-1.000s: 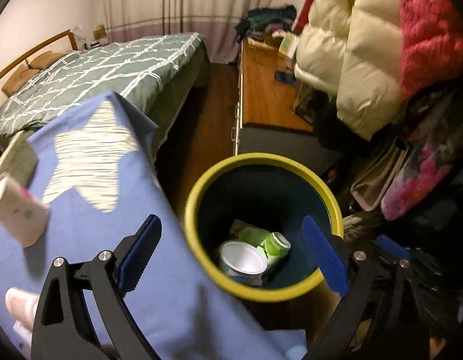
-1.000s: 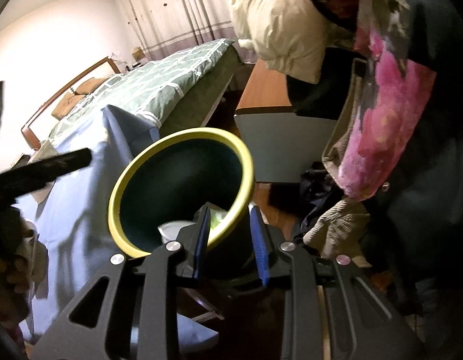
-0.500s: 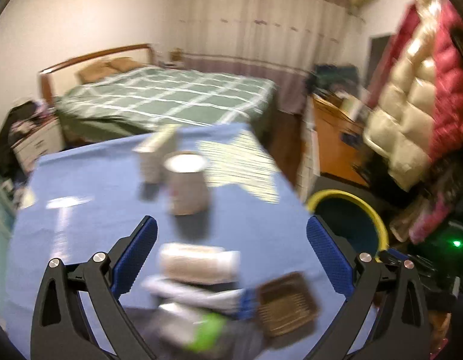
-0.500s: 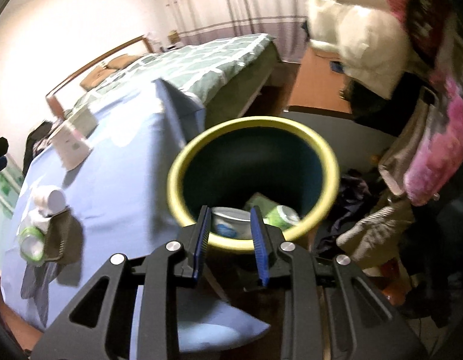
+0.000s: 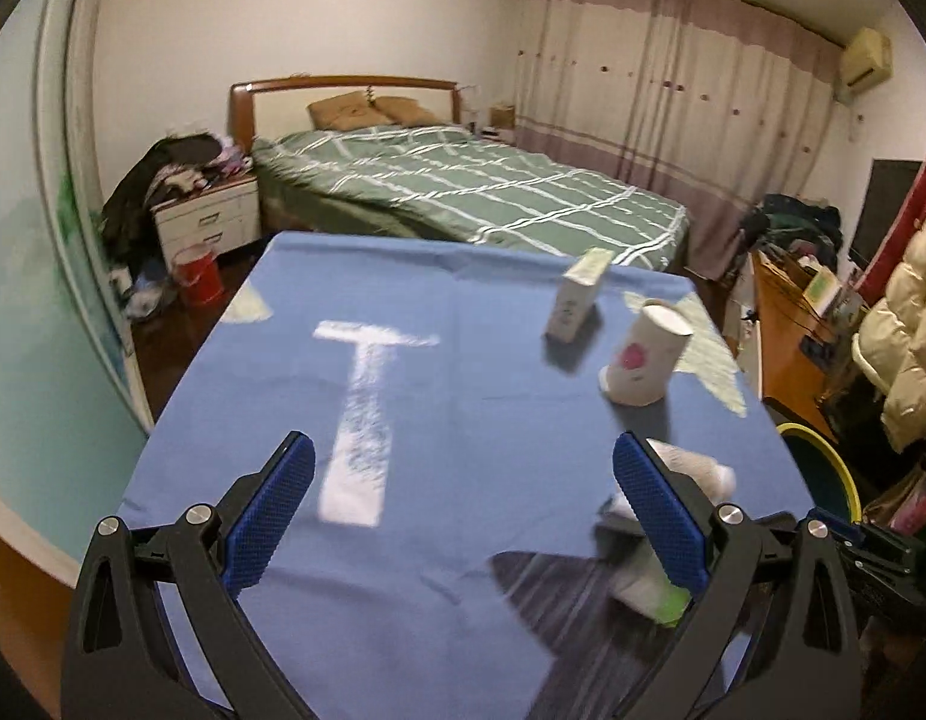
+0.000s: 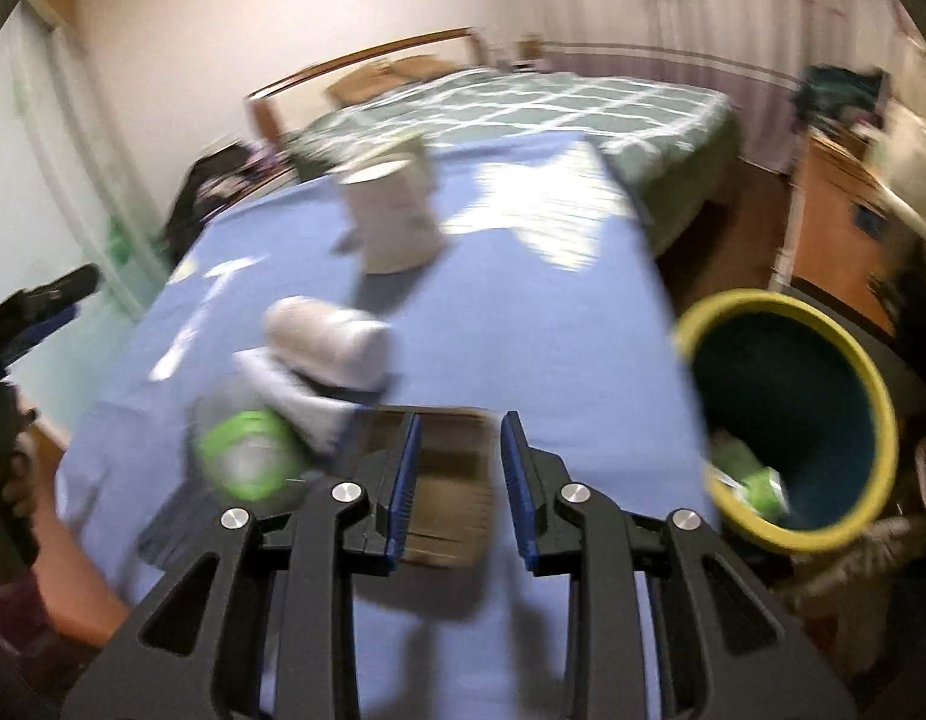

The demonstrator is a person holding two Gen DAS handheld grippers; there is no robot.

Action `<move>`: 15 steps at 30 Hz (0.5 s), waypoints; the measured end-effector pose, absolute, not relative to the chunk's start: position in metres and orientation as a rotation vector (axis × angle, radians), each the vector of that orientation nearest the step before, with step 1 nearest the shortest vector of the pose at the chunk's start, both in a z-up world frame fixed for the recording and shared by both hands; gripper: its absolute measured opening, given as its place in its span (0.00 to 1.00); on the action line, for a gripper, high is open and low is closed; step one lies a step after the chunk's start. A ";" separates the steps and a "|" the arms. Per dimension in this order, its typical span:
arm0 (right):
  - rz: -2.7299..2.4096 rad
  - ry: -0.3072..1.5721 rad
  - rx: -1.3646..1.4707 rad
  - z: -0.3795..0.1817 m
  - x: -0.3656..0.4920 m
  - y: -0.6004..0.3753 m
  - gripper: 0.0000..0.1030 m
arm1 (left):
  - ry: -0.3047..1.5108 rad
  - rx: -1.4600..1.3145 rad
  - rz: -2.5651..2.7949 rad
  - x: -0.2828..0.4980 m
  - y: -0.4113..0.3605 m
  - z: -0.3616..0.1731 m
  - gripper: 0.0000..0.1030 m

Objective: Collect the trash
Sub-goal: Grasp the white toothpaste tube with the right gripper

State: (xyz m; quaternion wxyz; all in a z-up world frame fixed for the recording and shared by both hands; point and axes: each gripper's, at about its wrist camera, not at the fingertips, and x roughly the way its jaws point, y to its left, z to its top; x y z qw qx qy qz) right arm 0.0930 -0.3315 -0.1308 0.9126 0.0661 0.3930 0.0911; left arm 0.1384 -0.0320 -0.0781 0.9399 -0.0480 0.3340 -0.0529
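My left gripper (image 5: pixel 463 504) is wide open and empty above the blue tablecloth (image 5: pixel 438 372). A white paper cup (image 5: pixel 643 354) and a small white carton (image 5: pixel 577 300) stand at its right; a white roll (image 5: pixel 697 468) and a green-capped item (image 5: pixel 661 594) lie behind the right finger. My right gripper (image 6: pixel 459 468) is partly open and empty, just above a brown box (image 6: pixel 444 480). The white roll (image 6: pixel 327 345), the green-capped item (image 6: pixel 249 459) and the cup (image 6: pixel 390 216) lie left of it. The yellow-rimmed bin (image 6: pixel 793 420) holds green trash at the right.
A green checked bed (image 5: pixel 463 186) stands behind the table. A nightstand (image 5: pixel 207 222) and a red bucket (image 5: pixel 195 276) are at the far left. A wooden desk (image 5: pixel 793 324) and hanging jackets (image 5: pixel 907 312) crowd the right side. The bin rim (image 5: pixel 823 462) shows beside the table.
Both grippers swung left, away from the bin and over the table. The right gripper's jaws opened wider and let go of the bin rim; it now hovers over the brown box.
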 end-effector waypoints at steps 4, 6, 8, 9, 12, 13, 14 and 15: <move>0.262 0.821 0.082 -0.126 0.098 -0.296 0.26 | 0.689 -0.118 -0.089 0.137 -0.018 -0.085 0.95; 0.269 0.838 0.054 -0.127 0.096 -0.283 0.26 | 0.683 -0.119 -0.081 0.136 -0.012 -0.086 0.95; 0.251 0.852 0.036 -0.128 0.090 -0.279 0.26 | 0.671 -0.109 -0.069 0.134 -0.011 -0.084 0.95; 0.246 0.863 0.026 -0.129 0.085 -0.277 0.26 | 0.663 -0.103 -0.060 0.133 -0.010 -0.082 0.95; 0.255 0.893 0.012 -0.134 0.078 -0.270 0.26 | 0.657 -0.106 -0.059 0.131 -0.009 -0.080 0.95; 0.258 0.897 0.009 -0.135 0.078 -0.270 0.26 | 0.658 -0.110 -0.059 0.132 -0.009 -0.080 0.95; 0.262 0.901 0.005 -0.137 0.079 -0.268 0.26 | 0.659 -0.111 -0.059 0.132 -0.009 -0.079 0.95; 0.267 0.902 0.002 -0.139 0.080 -0.265 0.26 | 0.660 -0.112 -0.060 0.131 -0.009 -0.078 0.95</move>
